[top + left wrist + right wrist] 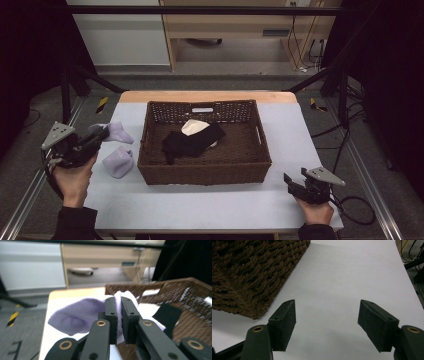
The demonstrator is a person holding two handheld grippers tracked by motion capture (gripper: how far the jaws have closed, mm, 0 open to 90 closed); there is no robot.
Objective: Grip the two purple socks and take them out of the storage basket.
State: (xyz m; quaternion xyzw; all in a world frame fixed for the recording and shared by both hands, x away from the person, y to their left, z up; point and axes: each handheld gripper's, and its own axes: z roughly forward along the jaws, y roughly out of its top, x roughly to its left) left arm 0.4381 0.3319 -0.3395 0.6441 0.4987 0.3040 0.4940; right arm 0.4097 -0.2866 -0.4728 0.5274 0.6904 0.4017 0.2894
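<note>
My left tongs (pixel 119 315) clamped on one lilac sock (pixel 77 315), sock lifted above table's left side, just beside basket's left wall. Second lilac sock (pixel 118 161) lies on table (pixel 200 205) below it, near basket. I count two lilac socks, one woven brown basket (pixel 205 175) at table centre. Inside basket: one black cloth (pixel 192 141) over one cream piece (pixel 192 126). My right tongs (pixel 327 325) spread wide, holding nothing, low over bare table off basket's near right corner.
</note>
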